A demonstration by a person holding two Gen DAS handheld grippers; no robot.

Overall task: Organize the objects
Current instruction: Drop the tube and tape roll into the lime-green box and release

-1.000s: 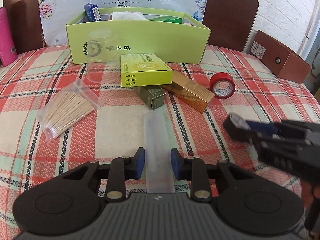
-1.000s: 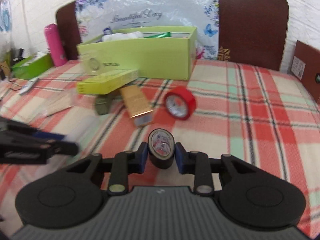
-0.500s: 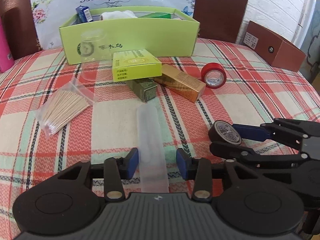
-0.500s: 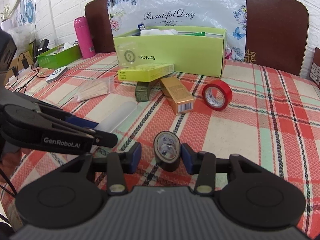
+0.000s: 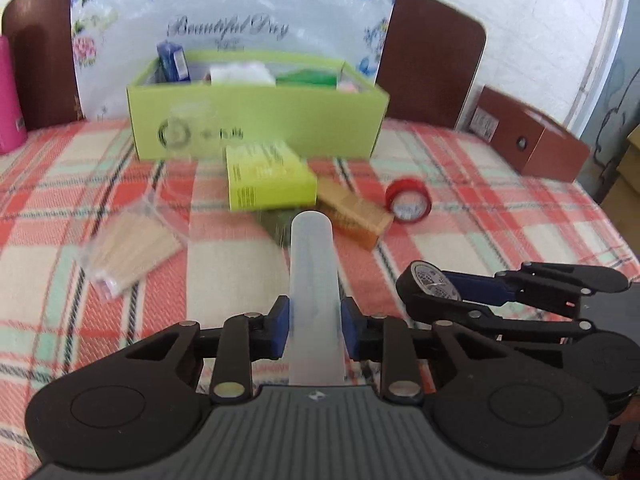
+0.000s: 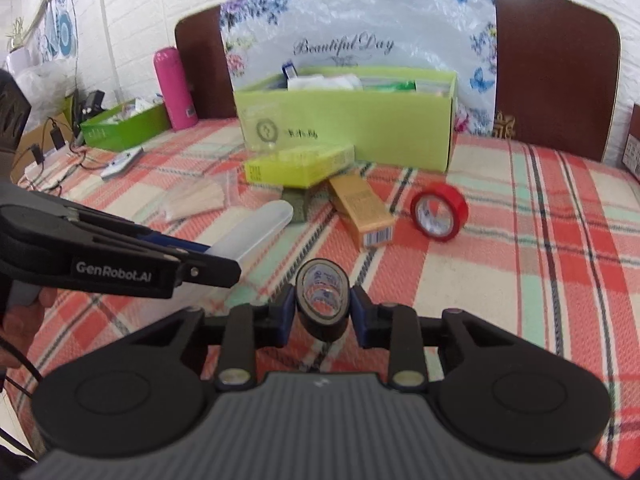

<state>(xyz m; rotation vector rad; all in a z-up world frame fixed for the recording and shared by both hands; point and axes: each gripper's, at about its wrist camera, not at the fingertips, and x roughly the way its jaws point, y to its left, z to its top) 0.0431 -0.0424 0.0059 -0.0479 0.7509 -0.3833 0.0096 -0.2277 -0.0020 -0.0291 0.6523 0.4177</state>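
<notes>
We hold 2 tongs over a table with a red and green checked cloth. Our left gripper is closed on a long frosted plastic case. The case sits right between the 2 blue pads, and both pads touch its sides. Its round far end sticks out well past the tips and points at the big green box. From the right wrist view, the case is lifted off the cloth and tilts up.

Our right gripper is closed on a black tape roll. The roll stands on its edge between the pads, and we can see through its hole. It is up in the air above the cloth too.

The 2 tongs are side by side, near each other.

Farther off on the cloth lie a yellow-green box, a gold box, a red tape roll and a bag of wooden sticks. The big green box is at the back with things inside it.
</notes>
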